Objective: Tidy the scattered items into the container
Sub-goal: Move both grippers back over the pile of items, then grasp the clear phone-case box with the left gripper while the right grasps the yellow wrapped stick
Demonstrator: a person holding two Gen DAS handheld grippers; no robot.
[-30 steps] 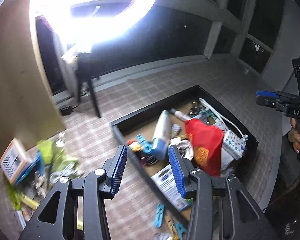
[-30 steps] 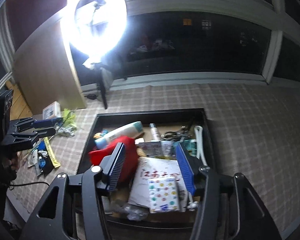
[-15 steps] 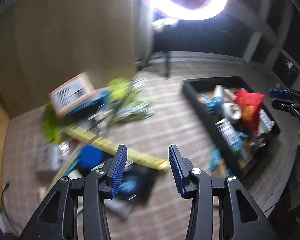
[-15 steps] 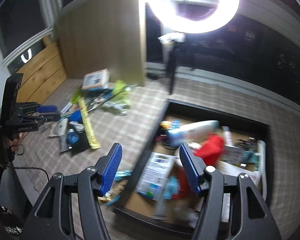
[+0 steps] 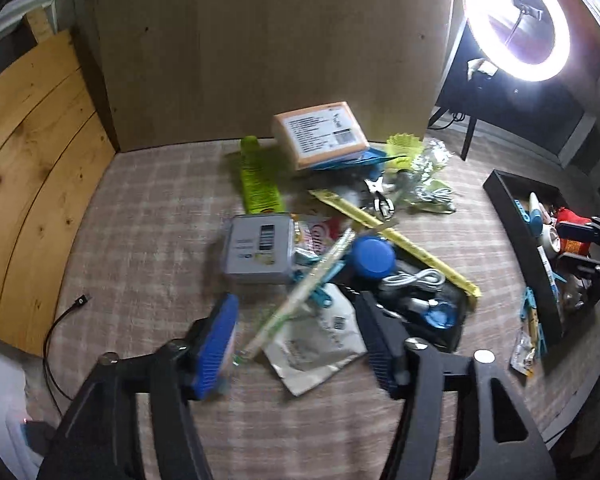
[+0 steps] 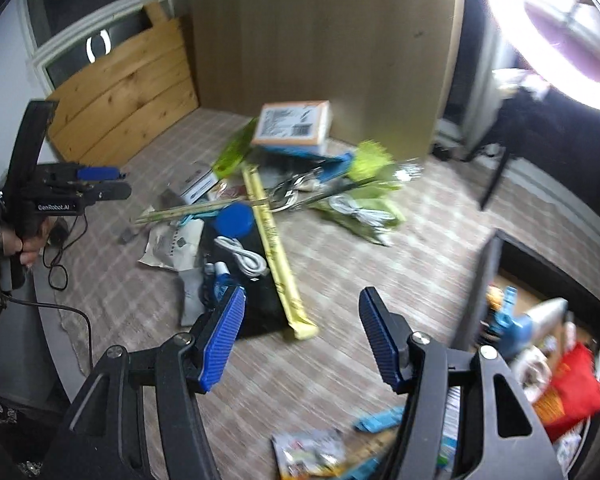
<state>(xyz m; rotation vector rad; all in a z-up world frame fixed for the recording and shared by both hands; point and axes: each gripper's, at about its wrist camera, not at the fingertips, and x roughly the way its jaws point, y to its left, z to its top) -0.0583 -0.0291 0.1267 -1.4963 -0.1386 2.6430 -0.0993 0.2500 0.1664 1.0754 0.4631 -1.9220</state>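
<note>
A pile of scattered items lies on the checked cloth: an orange box (image 5: 320, 136), a green packet (image 5: 258, 178), a grey tin (image 5: 260, 250), a blue lid (image 5: 374, 258), a long yellow strip (image 5: 396, 236), a white cable (image 5: 414, 280) and a white pouch (image 5: 316, 344). My left gripper (image 5: 296, 344) is open and empty, just above the pouch. The black tray (image 5: 524, 248) with several items stands at the right. My right gripper (image 6: 300, 340) is open and empty, over the cloth between the yellow strip (image 6: 274, 256) and the tray (image 6: 480, 292).
A wooden board (image 5: 260, 48) stands behind the pile. A ring light (image 5: 516, 20) glares at the upper right. Clothes pegs and a small packet (image 5: 530, 328) lie outside the tray's near wall. A black cable (image 5: 60, 320) lies at the left.
Both grippers have swung left, away from the tray toward the pile. The left one has come down close over the white pouch. Both stay open.
</note>
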